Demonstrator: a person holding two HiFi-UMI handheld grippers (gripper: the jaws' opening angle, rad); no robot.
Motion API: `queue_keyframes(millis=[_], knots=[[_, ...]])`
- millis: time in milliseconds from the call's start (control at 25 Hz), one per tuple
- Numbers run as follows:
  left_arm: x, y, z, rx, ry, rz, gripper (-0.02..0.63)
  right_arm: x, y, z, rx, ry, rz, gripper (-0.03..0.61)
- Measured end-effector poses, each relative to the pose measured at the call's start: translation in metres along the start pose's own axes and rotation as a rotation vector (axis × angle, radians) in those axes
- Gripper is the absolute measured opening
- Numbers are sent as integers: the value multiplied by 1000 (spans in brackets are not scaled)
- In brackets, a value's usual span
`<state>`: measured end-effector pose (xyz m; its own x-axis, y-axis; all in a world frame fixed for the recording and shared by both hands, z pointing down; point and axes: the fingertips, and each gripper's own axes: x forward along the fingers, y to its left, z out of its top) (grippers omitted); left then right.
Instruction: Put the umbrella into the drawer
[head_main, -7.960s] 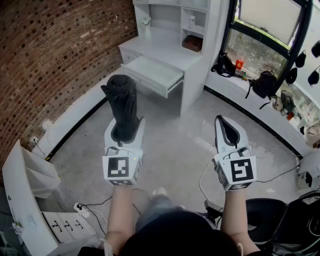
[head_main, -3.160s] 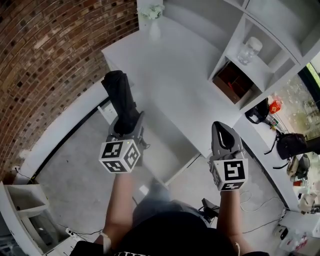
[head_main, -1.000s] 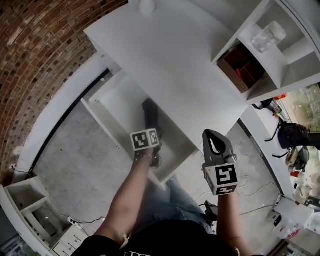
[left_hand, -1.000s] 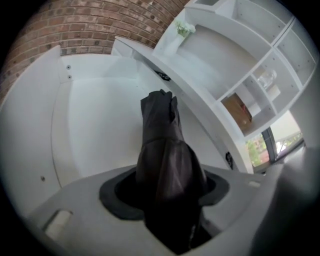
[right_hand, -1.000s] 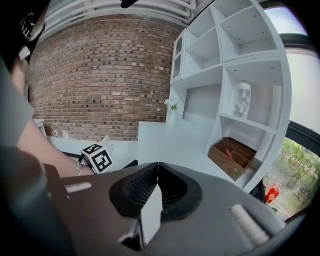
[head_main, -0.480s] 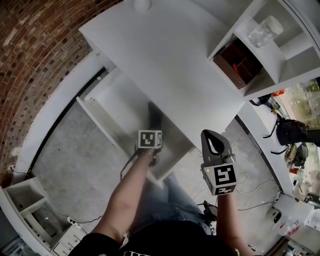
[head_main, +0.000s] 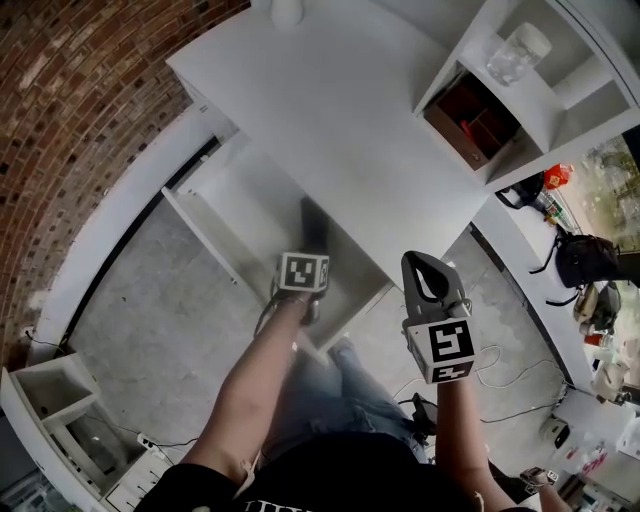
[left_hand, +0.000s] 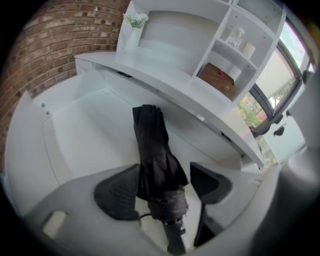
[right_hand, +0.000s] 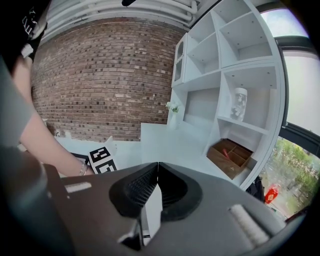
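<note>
While I look down from the head view, my left claw (head_main: 308, 240) reaches into the open drawer (head_main: 235, 215) under the white surface (head_main: 340, 130), and the dark umbrella (head_main: 312, 212) pokes out just beyond its tips. My right claw (head_main: 424, 268) hangs well off to the right of it, outside the drawer.

From the left claw view, the jaws stand apart and have just been opening. The folded umbrella lies between them on the drawer floor, with its length running ahead of the claw towards the back and its handle end nearest me. The right pad is clear of it; the fabric looks to brush the left pad.

From the right claw view, the jaws are pressed together with nothing between them.

My worry is the pull-out. If loose fabric or the strap catches that left pad, a careless lift could drag the umbrella up or skew it against the drawer front.
</note>
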<state>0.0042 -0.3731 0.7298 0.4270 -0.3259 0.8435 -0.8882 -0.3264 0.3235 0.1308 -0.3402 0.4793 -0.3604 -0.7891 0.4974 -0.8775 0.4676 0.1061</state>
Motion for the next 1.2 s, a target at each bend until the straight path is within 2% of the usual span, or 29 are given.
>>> queue_keyframes(millis=[560, 960, 1200], knots=[[-67, -25, 23, 98, -124, 28, 310, -47, -10, 35, 6, -120, -40, 6], [-129, -41, 56, 230, -272, 79, 310, -71, -12, 62, -10, -213, -53, 6], [-168, -53, 79, 262, -385, 87, 310, -83, -19, 75, -16, -261, -66, 6]])
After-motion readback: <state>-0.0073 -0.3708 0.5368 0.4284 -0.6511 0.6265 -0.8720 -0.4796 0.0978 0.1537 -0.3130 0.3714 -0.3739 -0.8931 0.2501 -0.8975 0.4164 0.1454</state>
